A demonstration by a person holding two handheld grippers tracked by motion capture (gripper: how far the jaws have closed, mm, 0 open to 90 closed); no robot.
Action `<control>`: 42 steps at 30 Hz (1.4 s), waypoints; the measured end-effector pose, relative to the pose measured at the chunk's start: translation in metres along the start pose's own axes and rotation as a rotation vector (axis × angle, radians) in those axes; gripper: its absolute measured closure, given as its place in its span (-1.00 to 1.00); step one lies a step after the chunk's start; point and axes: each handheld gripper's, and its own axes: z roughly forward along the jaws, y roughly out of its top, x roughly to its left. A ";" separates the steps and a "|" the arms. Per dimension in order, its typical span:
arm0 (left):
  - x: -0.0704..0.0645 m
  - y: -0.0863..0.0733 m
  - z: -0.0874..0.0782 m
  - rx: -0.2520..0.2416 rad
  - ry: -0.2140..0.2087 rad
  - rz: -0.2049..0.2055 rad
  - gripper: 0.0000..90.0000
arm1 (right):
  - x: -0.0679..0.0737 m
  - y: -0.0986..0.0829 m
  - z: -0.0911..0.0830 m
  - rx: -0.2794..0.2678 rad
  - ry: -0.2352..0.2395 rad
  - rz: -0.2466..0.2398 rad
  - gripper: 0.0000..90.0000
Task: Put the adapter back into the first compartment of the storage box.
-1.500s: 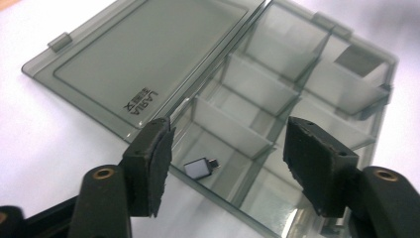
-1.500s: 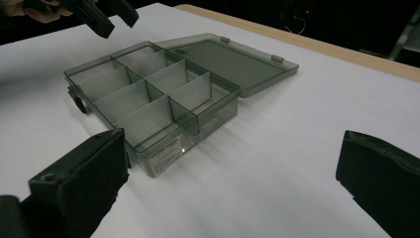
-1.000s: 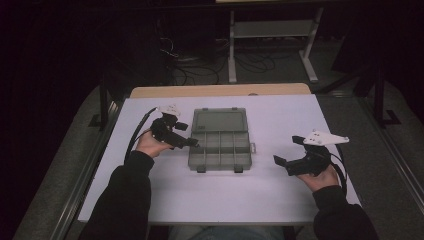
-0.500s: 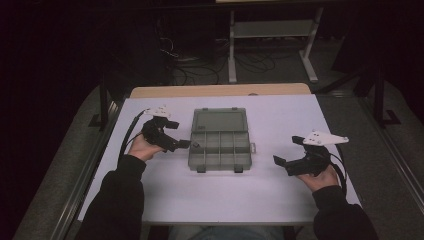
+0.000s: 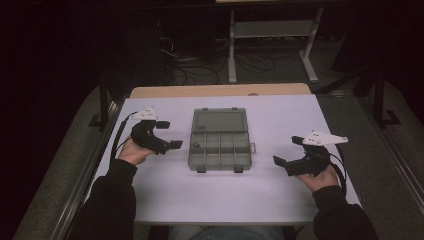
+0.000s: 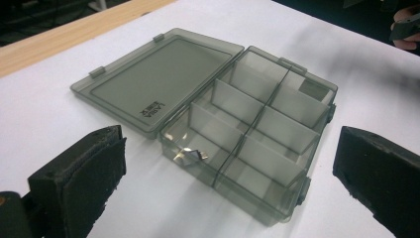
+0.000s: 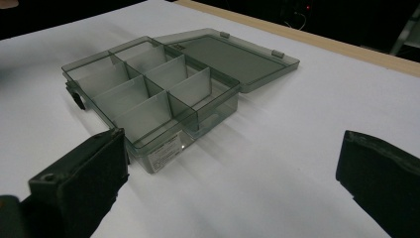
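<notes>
The left gripper [image 5: 170, 134] is held with its two black jaws spread wide apart and nothing between them; it is raised just beside the left side of an organizer box [image 5: 220, 150], without touching it. In the left gripper view the padded jaws are seen at the bottom corners, with the box framed between them farther off. The right gripper [image 5: 288, 152] is likewise held with its jaws wide apart and empty, near the right edge of the table [image 5: 280, 200] and well apart from the box. The box is a smoky grey, see-through plastic case, set near the middle of the white table top, slightly toward the far edge. Its lid [image 6: 153, 82] is swung fully open and laid flat on the table on the far side, joined to the tray along one long side. The tray is split by thin walls into small compartments in two rows. A small shiny metal piece [image 6: 190, 154] is seen in the corner compartment nearest the left gripper; what it is cannot be told. A light label [image 7: 163, 151] is seen through the box wall in the right gripper view. A strip of bare wood [image 5: 220, 91] is visible along the table's far edge.
</notes>
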 end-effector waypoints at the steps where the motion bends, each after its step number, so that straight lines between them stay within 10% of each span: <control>1: 0.000 -0.001 -0.002 -0.008 0.006 -0.001 -1.00 | 0.000 0.000 0.000 0.000 0.000 -0.001 -1.00; 42: 0.002 -0.067 -0.063 -0.163 0.170 -0.007 -1.00 | 0.001 -0.001 0.001 0.010 -0.003 0.000 -1.00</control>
